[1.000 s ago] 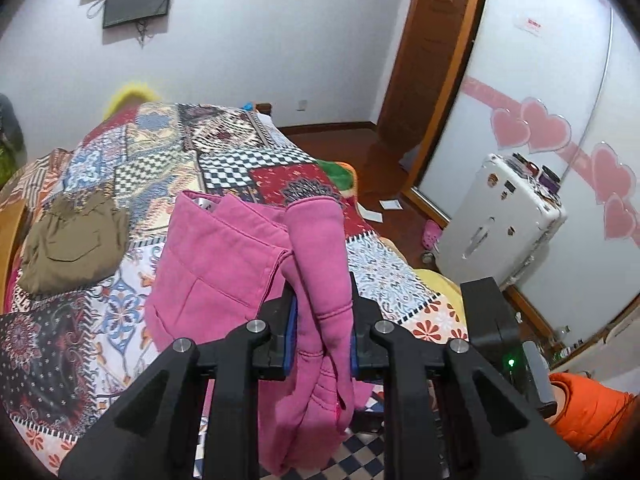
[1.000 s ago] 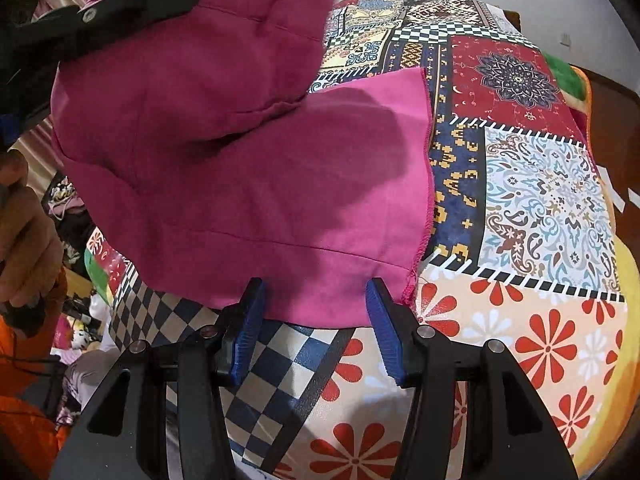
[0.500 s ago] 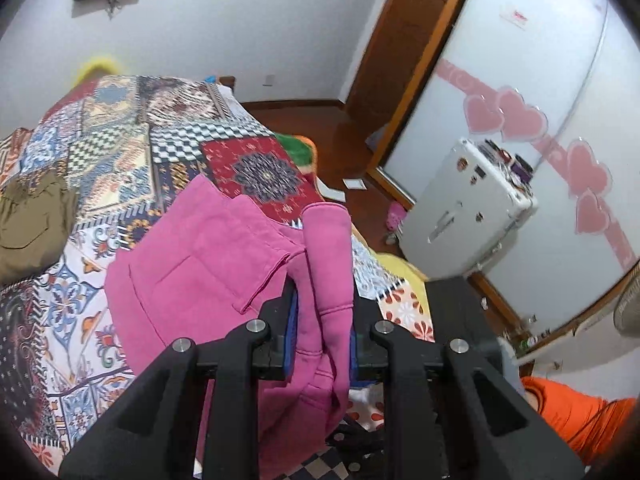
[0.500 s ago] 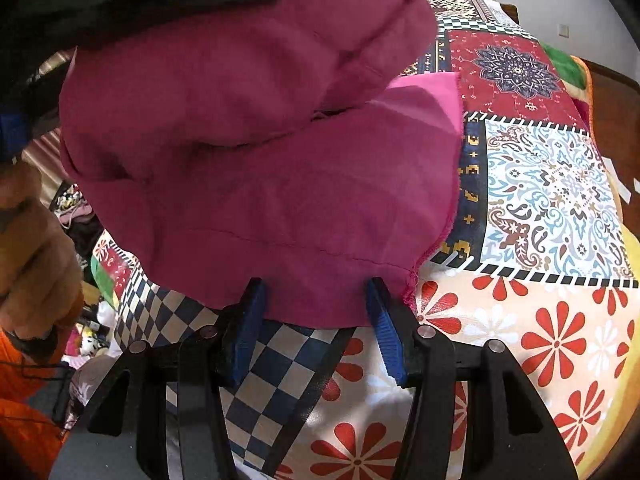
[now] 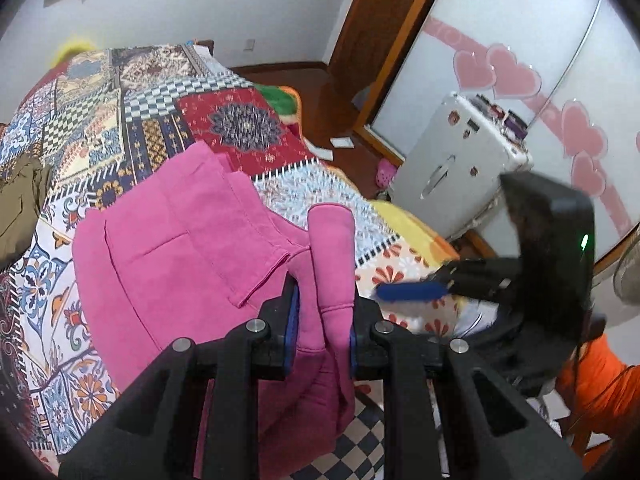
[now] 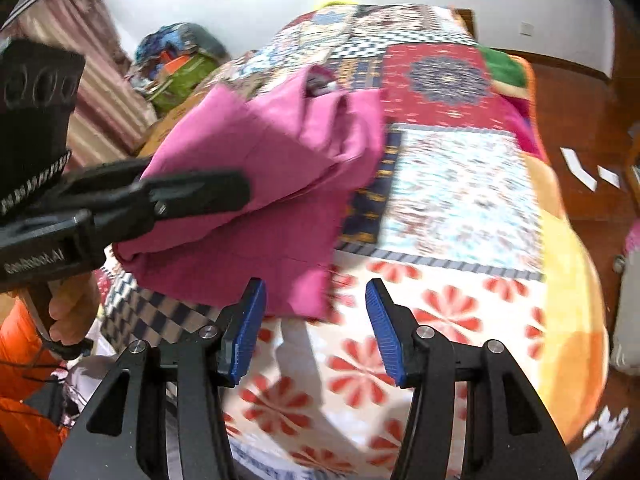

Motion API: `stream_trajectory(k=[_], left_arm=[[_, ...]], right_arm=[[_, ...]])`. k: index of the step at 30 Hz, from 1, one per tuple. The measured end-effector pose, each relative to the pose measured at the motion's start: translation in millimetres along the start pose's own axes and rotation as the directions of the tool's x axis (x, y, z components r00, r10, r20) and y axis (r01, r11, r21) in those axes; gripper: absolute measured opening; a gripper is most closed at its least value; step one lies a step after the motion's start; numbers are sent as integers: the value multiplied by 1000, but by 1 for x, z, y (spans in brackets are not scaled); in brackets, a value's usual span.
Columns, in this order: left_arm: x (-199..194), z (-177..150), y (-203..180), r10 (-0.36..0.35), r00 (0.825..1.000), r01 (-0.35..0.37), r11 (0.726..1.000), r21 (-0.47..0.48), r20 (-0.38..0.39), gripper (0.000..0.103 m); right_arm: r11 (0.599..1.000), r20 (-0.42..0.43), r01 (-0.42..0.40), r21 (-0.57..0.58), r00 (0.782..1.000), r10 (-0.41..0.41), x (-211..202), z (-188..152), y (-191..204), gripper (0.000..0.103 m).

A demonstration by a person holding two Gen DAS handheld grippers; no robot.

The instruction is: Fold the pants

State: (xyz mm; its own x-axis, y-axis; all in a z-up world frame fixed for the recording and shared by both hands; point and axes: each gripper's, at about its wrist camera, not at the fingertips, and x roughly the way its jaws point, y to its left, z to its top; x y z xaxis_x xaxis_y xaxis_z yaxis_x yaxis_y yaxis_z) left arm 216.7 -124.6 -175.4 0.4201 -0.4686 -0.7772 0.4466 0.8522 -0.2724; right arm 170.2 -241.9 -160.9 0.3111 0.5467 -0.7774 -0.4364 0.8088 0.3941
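Pink fabric fills the centre-left of the left wrist view: the pants (image 5: 188, 248) are spread over the patchwork quilt (image 5: 132, 116) of the bed, with one folded band raised at lower centre. That band is pinched between the nearly closed jaws of the left hand-held gripper (image 5: 322, 332). An olive garment (image 5: 20, 208) is seen at the left edge, and a white suitcase (image 5: 452, 164) at the right, near the wardrobe with pink hearts (image 5: 516, 76). In the right wrist view, the pants are seen left of centre, gripped from the left frame edge. At the bottom centre, the right hand-held gripper (image 6: 316, 328) is held wide open with nothing between its blue pads (image 6: 248, 332), just below the cloth's lower edge.
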Motion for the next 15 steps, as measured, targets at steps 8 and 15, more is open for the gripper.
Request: stream_trajectory(k=[8,15], left_arm=[[17,-13,-10,53,997,-50,997,53,-56,19],[25,-18,-13,70,994,-65,996,64,-81,26]], right_arm=[[996,45,41,75,998,-44,-22,-14,-17,49],[996,79,49,78,995,-55,-23,-2,-15,49]])
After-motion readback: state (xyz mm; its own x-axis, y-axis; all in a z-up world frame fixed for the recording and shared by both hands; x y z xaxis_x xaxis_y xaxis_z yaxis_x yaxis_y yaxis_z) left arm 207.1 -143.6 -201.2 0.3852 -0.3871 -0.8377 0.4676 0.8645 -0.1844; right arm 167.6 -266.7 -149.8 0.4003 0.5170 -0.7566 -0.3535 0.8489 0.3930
